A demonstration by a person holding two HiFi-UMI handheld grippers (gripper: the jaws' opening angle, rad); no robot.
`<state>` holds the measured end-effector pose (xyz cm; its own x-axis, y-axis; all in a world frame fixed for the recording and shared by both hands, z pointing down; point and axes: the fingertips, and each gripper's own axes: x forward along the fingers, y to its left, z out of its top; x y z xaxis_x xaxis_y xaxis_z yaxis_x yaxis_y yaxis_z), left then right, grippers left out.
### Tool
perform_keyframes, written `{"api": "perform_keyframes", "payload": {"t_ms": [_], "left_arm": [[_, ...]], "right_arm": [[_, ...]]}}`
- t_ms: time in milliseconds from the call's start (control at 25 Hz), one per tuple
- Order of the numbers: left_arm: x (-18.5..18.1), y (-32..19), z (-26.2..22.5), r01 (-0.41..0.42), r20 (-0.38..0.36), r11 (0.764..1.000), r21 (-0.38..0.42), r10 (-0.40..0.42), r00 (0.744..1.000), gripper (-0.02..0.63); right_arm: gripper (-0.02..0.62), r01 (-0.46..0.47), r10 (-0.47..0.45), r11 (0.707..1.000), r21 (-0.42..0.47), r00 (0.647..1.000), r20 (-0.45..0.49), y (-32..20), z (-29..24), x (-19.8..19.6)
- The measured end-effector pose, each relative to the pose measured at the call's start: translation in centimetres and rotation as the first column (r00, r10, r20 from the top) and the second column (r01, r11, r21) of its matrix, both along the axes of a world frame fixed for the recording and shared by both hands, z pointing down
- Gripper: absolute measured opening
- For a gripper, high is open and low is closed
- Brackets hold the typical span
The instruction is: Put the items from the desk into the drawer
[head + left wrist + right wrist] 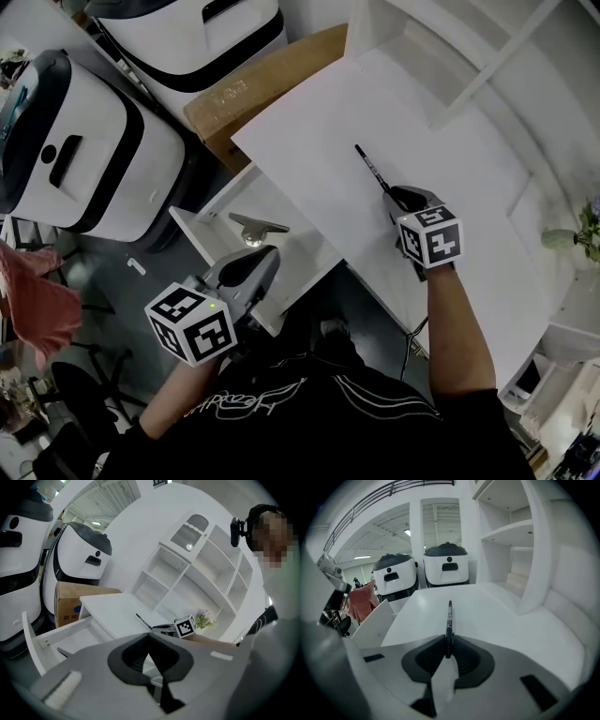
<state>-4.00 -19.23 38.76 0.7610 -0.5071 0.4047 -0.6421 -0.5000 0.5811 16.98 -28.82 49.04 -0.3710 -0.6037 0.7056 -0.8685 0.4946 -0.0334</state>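
Right tongs (448, 644) clamped on a black pen (449, 613) on the white tabletop (497, 616), left tongs (149, 637) closed and empty by the open drawer (70, 639)

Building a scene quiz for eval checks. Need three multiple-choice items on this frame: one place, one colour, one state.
1. Where is the pen?
A. on the floor
B. over the desk, held by the right gripper
C. on a shelf

2. What colour is the pen?
A. black
B. red
C. white

3. How does the drawer stand?
A. pushed shut
B. pulled open
C. lifted out and lying upside down

Key:
1 B: in the right gripper view the pen's near end sits between the fingers and the rest reaches out over the white top.
2 A: its barrel shows dark against the white desk in every view.
3 B: the head view shows it jutting out from under the desk edge, with its inside in sight.
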Motion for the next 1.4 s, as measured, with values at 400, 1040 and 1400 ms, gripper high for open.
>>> {"api": "perform_keyframes", "payload": {"t_ms": [400, 1040, 1400], "left_arm": [[-0.5, 3.0, -1.2, 0.084, -0.015, 0.996, 0.026, -0.084, 0.996, 0.009], [-6.2, 7.0, -0.9, 0.288, -0.023, 0.957, 0.024, -0.287, 0.958, 0.009], [-9.9, 7.7, 0.3, 0.37, -0.014, 0.929, 0.0, -0.37, 0.929, 0.009]], "right_arm": [[0.064, 0.057, -0.072, 0.99, 0.132, 0.99, 0.117, 3.3, -7.0, -2.7], [0.064, 0.435, -0.461, 0.882, 0.184, 0.877, 0.136, 8.9, -10.1, -16.5], [0.064, 0.599, -0.601, 0.799, 0.045, 0.795, 0.087, 11.9, -2.7, -22.5]]}}
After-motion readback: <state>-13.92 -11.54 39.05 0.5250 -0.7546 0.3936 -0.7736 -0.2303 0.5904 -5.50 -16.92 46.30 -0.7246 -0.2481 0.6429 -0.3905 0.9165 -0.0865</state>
